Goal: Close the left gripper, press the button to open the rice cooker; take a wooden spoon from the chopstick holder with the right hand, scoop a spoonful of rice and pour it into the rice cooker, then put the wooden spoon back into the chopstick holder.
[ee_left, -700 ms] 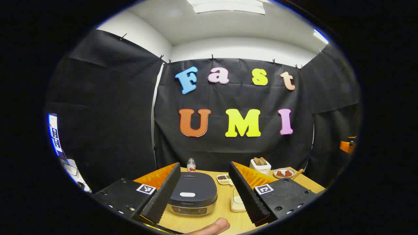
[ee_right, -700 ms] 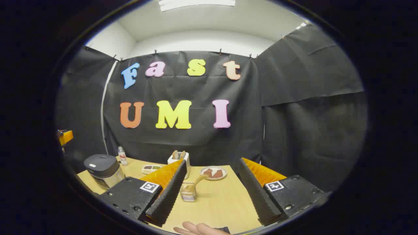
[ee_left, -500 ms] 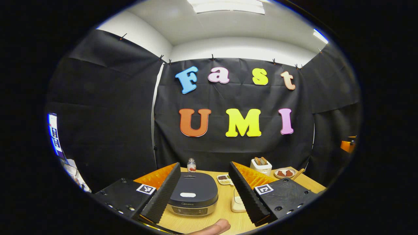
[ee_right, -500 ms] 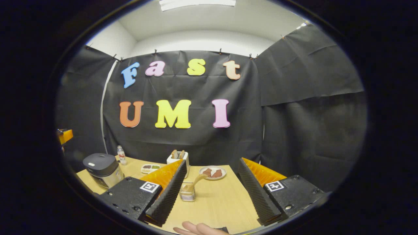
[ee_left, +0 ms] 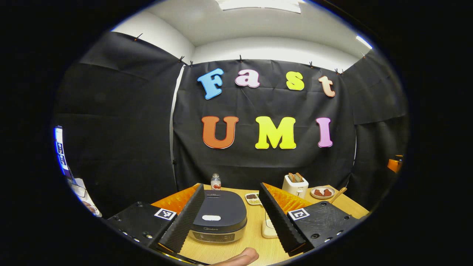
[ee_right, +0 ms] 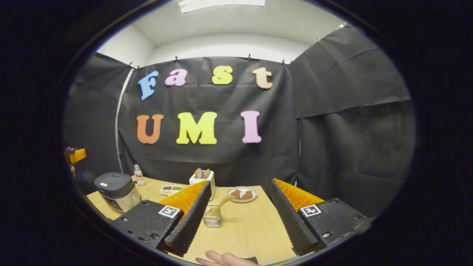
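A dark-lidded rice cooker [ee_left: 220,218] stands shut on the wooden table [ee_left: 255,244], a pale button [ee_left: 211,217] on its lid. My left gripper [ee_left: 231,186] is open, and the cooker shows between its fingers, farther off. Seen from the right gripper view, the cooker [ee_right: 116,186] sits at the far left. A clear chopstick holder [ee_right: 212,220] stands with a wooden spoon [ee_right: 221,205] leaning out of it, just ahead of my open right gripper [ee_right: 240,183], close to its left finger. Nothing is held in either gripper.
A cream container [ee_left: 268,227] sits right of the cooker, partly behind a finger. A small bottle [ee_left: 215,181], a sectioned tray [ee_left: 253,199], a white toaster [ee_left: 295,183] and a plate of food [ee_left: 322,192] line the table's back. A thumb [ee_left: 240,256] shows at the bottom.
The left gripper view has tipped slightly downward and edged toward the cooker, which looks a little larger. The right gripper has barely moved. Both stay open.
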`<state>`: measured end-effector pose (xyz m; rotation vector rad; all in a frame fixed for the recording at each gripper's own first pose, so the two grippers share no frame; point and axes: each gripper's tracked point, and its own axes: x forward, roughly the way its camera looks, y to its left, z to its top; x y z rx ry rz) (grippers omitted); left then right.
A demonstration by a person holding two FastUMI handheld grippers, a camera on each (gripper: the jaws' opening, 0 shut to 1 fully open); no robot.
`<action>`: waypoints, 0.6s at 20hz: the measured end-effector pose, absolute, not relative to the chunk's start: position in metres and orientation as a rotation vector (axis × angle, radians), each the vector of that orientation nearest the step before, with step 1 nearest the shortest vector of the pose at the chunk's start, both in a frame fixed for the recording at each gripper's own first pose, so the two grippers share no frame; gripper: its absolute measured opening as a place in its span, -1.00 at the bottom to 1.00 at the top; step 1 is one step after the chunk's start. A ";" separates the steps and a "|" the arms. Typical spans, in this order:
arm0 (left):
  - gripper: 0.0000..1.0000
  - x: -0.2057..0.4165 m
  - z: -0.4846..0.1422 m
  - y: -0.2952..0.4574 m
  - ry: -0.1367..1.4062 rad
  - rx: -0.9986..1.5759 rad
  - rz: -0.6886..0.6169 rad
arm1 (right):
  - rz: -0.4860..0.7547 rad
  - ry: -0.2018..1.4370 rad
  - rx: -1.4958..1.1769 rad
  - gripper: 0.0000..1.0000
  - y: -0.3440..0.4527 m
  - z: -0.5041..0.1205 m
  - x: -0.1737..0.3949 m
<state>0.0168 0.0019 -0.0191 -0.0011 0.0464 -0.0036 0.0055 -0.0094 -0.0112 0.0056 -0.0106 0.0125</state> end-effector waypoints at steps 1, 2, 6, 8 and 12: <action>0.89 0.020 -0.021 0.003 0.050 0.000 0.001 | 0.009 -0.013 0.004 0.92 -0.011 -0.012 0.006; 0.89 0.023 -0.023 0.007 0.054 0.002 0.009 | 0.009 -0.014 0.005 1.00 -0.012 -0.013 0.006; 0.89 0.040 -0.048 0.009 0.133 -0.006 0.003 | 0.031 -0.001 0.003 1.00 -0.006 -0.024 0.006; 0.36 0.047 -0.067 0.008 0.195 -0.002 -0.016 | 0.044 -0.011 -0.002 1.00 -0.001 -0.027 0.006; 0.24 0.068 -0.100 0.029 0.284 0.093 0.047 | 0.055 -0.012 -0.009 0.92 0.003 -0.037 0.005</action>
